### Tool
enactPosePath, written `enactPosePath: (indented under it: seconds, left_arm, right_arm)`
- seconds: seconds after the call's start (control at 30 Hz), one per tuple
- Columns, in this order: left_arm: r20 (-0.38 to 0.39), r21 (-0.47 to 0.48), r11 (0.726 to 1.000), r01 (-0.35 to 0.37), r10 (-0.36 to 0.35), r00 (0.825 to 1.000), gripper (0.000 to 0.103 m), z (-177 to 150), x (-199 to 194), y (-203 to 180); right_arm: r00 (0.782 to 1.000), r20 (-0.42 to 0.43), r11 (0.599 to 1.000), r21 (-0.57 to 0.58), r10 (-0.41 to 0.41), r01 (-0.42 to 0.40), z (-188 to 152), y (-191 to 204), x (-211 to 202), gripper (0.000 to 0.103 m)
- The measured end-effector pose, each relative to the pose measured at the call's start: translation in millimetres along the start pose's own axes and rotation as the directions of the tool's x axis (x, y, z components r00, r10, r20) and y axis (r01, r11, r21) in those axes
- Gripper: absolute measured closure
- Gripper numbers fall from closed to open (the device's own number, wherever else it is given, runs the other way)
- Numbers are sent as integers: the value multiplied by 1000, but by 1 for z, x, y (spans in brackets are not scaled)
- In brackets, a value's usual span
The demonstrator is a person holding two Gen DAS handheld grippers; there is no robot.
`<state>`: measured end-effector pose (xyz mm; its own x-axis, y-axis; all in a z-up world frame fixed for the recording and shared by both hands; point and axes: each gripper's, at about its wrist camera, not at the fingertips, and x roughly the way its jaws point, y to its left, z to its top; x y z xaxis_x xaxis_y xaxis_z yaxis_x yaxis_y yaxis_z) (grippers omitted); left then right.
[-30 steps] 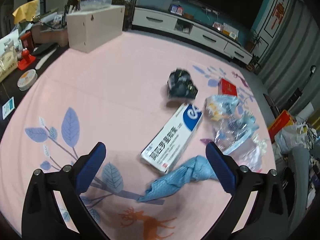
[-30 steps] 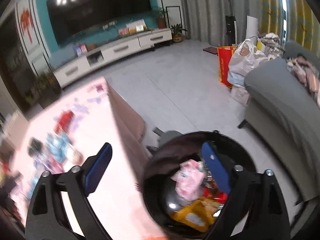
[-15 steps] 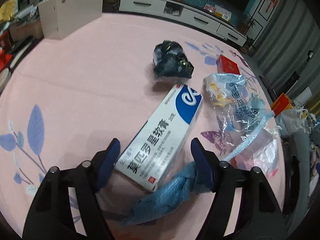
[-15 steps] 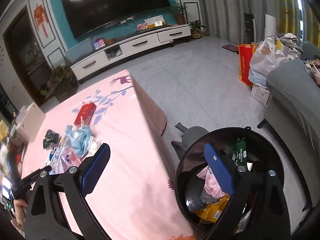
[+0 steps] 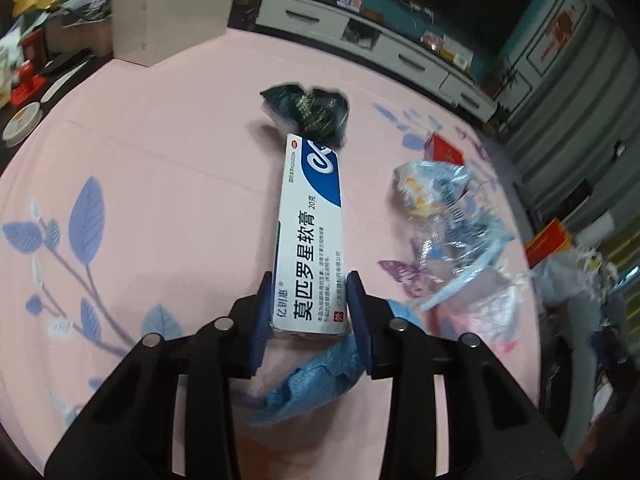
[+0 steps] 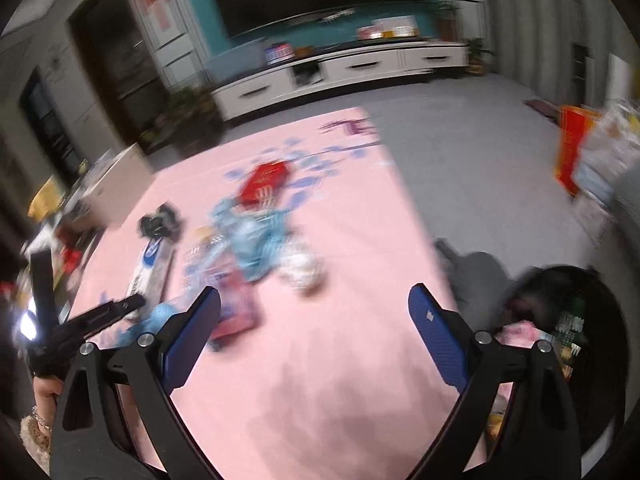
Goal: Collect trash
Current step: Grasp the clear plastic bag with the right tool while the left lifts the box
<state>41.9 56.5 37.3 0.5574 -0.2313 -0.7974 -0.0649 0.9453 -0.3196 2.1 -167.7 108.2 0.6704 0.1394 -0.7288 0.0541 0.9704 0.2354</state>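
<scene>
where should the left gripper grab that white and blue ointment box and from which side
At its near short end, across the narrow width, coming from the near side along its length. The ointment box lies flat and long on the pink tablecloth, pointing away from the left gripper, so only its width fits the jaws. They are closing there now, pads against both long sides, beside the blue cloth.

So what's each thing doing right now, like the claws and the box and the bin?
Left claw: closing on the near end of the white box, pads against its sides.
White box: lying flat on the pink cloth.
Right claw: wide open, empty.
Bin: open, trash inside.
Blue rag: crumpled under the left claw.
Dark wrapper: scrunched, at the box's far end.
</scene>
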Motion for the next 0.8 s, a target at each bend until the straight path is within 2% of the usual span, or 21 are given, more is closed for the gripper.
enactPosePath:
  seconds: [0.13,0.37,0.5,0.63,0.8]
  left_arm:
    - [72,8,999,51,-51,996,66,-4,-30,-10]
    - [138,11,992,125,-125,982,66,-6,-62,-22]
    - [166,2,987,159,-157,974,66,-6,-74,-24]
    - [189,2,983,181,-178,966,66,-7,-83,-27]
    - [186,8,968,253,-250,950,66,-9,-90,-35]
  right_arm:
    - [996,-67,990,-122,65,-73,1,48,41,10]
    - [989,-141,979,-190,51,-78,-3,78,87,10]
    - [984,-178,976,-208,24,-62,-11,79,104,19]
    - [984,-177,971,-236,-22,-21,-15,78,111,38]
    - [986,-168,969,-245,-17,-25,-16,74,101,45]
